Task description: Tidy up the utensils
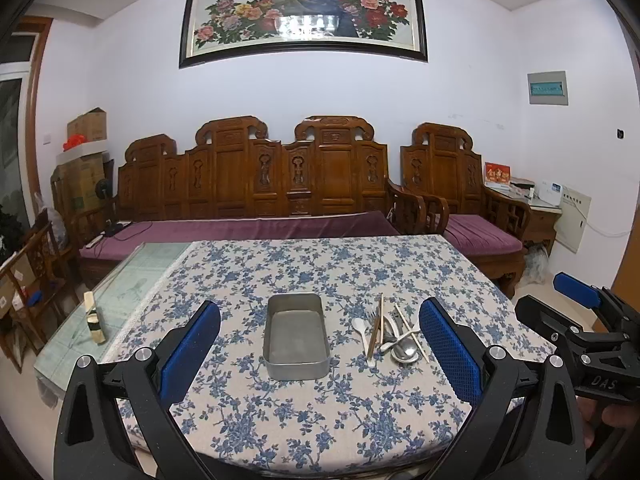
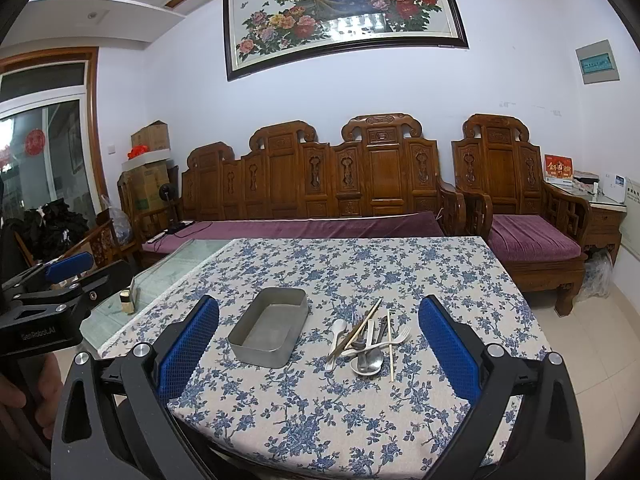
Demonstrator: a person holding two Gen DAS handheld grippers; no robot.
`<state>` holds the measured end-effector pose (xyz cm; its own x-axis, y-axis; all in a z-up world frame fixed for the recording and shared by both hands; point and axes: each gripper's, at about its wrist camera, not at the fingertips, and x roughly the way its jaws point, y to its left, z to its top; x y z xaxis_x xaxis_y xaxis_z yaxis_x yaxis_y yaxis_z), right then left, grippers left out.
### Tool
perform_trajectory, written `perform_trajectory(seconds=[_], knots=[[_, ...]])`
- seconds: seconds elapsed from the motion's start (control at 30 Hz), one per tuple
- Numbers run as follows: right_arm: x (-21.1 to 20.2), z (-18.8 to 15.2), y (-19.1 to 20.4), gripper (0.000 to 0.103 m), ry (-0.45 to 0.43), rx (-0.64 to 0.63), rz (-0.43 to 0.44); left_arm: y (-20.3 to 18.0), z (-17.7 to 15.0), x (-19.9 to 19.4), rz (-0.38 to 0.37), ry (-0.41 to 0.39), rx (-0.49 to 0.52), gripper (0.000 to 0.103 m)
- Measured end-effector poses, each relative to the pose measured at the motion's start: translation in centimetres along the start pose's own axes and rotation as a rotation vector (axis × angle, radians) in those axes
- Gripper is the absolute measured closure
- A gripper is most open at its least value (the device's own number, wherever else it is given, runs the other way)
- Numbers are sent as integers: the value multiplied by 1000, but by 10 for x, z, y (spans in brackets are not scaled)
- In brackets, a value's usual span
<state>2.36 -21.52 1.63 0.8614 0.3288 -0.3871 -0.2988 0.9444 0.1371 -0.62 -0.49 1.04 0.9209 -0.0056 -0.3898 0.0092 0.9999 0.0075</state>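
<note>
An empty metal tray (image 1: pixel 296 336) (image 2: pixel 269 327) rests on the floral tablecloth. To its right lies a heap of utensils (image 1: pixel 390 334) (image 2: pixel 370 340): a white spoon (image 1: pixel 360 330) (image 2: pixel 336 338), a metal spoon (image 1: pixel 406 350) (image 2: pixel 368 362), forks and wooden chopsticks (image 1: pixel 378 326) (image 2: pixel 366 322). My left gripper (image 1: pixel 320 344) hovers open above the table's near edge, its blue pads either side of the tray and the heap. Held at the same height, my right gripper (image 2: pixel 318 342) is open too, with nothing between its fingers. Each gripper shows at the edge of the other's view.
The table (image 1: pixel 280 420) has bare glass (image 1: pixel 132 280) at its left, where a small wooden block (image 1: pixel 94 320) (image 2: pixel 128 300) stands. A carved wooden sofa (image 1: pixel 256 184) and armchair (image 1: pixel 460 196) stand behind. Tiled floor (image 2: pixel 592 360) lies to the right.
</note>
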Motion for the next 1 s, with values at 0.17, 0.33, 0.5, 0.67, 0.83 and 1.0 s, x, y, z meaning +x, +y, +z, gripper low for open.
perform_trajectory(seconds=[0.17,0.33,0.5,0.67,0.83,1.0], knots=[[-8,13,7,3,0,0,2,-1,1,1,-1,2,1,6],[-6,10,6,3,5,2,2,-3,-1,3,-6,10,4,6],[6,2,0,3,27,6,11,-2,-7,17,-7,43,18,6],[22,-7,-4,3,54,7,11,0,-16,33,-23,78,24,6],[39,-14,-10,3,85,-4,16,1,-24,56,-53,123,28,6],[62,-20,-19,11,126,-7,32,-2,-33,80,-75,167,42,6]])
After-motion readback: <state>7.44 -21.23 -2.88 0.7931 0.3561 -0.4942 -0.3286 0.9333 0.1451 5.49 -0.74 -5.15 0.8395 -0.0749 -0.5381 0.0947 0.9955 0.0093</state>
